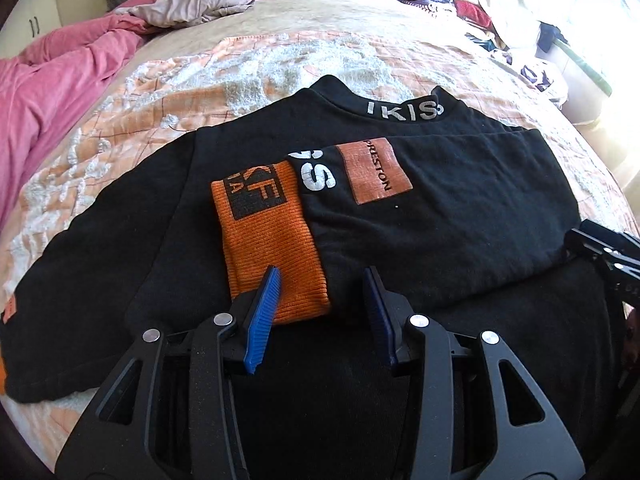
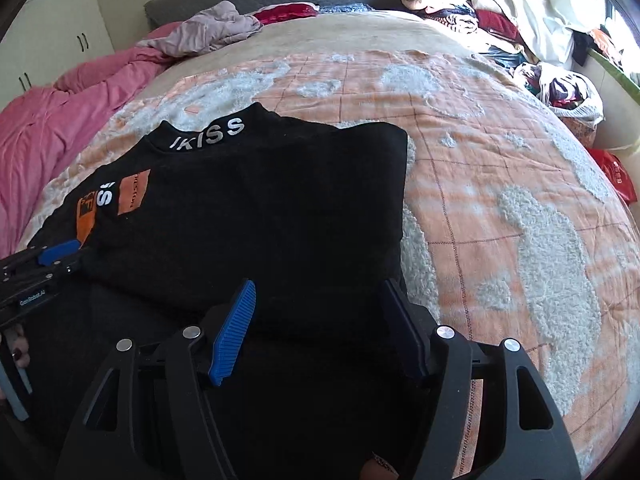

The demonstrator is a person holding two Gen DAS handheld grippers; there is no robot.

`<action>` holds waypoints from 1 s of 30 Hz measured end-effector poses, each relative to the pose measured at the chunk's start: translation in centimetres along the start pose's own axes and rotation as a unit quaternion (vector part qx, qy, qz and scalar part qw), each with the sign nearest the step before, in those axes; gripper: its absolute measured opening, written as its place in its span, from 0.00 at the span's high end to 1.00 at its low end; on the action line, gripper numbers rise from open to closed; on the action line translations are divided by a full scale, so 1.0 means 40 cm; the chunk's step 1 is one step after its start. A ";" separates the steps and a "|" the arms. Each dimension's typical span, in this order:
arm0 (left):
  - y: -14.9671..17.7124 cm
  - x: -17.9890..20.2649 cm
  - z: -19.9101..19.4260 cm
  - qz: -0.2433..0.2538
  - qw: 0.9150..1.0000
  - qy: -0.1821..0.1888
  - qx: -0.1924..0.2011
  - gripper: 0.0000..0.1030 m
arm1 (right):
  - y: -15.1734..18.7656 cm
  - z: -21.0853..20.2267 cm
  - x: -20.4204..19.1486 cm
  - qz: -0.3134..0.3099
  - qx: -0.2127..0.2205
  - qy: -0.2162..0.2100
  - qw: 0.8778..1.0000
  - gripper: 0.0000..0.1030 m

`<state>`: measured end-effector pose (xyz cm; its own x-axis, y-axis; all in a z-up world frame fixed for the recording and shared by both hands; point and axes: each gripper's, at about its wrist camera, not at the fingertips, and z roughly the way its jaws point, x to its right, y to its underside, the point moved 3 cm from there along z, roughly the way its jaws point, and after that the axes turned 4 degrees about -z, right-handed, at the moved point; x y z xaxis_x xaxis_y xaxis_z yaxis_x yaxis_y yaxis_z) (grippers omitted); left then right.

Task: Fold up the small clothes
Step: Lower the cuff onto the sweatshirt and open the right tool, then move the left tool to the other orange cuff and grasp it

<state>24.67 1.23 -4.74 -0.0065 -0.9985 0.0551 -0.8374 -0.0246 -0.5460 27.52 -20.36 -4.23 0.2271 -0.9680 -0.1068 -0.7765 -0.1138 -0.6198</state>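
1. lying flat on the bed's orange patterned blanket, a black sweatshirt is waiting with one sleeve folded across its chest.
2. hovering released and empty are the left gripper and right gripper.
3. looking soft and limp, it is best pinched along the hem.
4. offering open room is the blanket beside it.

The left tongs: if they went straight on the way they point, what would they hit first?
Most likely the orange cuff of the sleeve folded across the black sweater. The left tongs hang open just above its near end, though depth is hard to judge.
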 end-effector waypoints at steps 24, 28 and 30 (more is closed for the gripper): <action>0.008 -0.042 -0.125 -0.054 0.998 0.025 0.036 0.42 | -0.022 -0.114 -0.095 -0.015 0.080 -0.062 0.995 0.09; 0.018 -0.059 -0.151 -0.061 0.997 0.019 0.043 0.38 | -0.024 -0.122 -0.119 -0.027 0.087 -0.060 0.994 0.08; 0.022 -0.069 -0.164 -0.066 0.997 0.018 0.048 0.38 | -0.023 -0.130 -0.130 -0.034 0.093 -0.061 0.993 0.07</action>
<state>20.36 4.27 0.10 0.0788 -0.9838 0.1611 -0.7764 -0.1619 -0.6091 24.02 -16.38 0.94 0.3537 -0.9240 -0.1453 -0.6378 -0.1246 -0.7600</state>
